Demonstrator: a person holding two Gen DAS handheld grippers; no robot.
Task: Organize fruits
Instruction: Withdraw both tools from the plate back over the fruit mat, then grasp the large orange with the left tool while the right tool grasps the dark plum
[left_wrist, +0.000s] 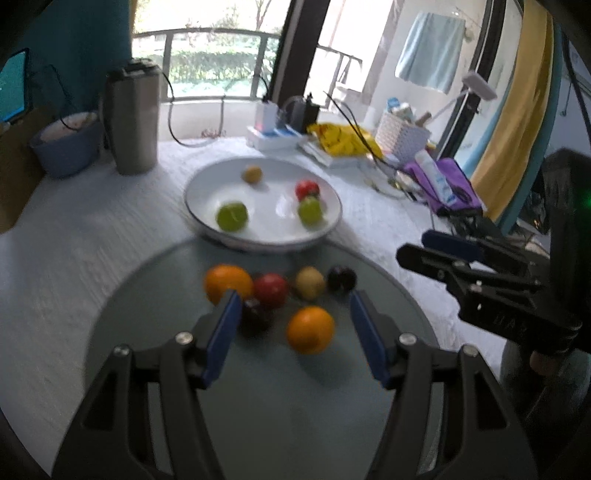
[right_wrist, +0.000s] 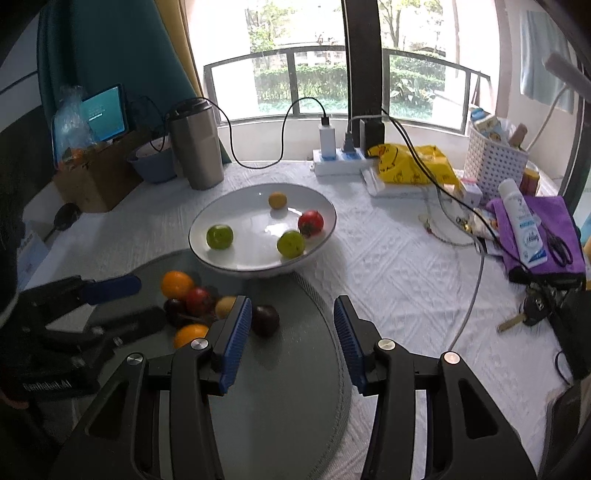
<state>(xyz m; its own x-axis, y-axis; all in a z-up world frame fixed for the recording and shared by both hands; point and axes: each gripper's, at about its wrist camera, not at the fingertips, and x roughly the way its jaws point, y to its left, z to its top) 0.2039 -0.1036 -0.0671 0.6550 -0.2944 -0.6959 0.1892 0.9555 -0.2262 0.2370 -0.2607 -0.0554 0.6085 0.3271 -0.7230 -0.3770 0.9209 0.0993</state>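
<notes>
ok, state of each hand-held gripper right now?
Left hand-held gripper: open, holding nothing.
Right hand-held gripper: open, holding nothing.

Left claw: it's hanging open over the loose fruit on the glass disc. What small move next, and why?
Probably ease the left claw down and forward around the near orange. Its jaws stand open and empty, and that orange lies between them in the left wrist view, apart from the cluster. The white bowl already holds four fruits, with room for more.
</notes>
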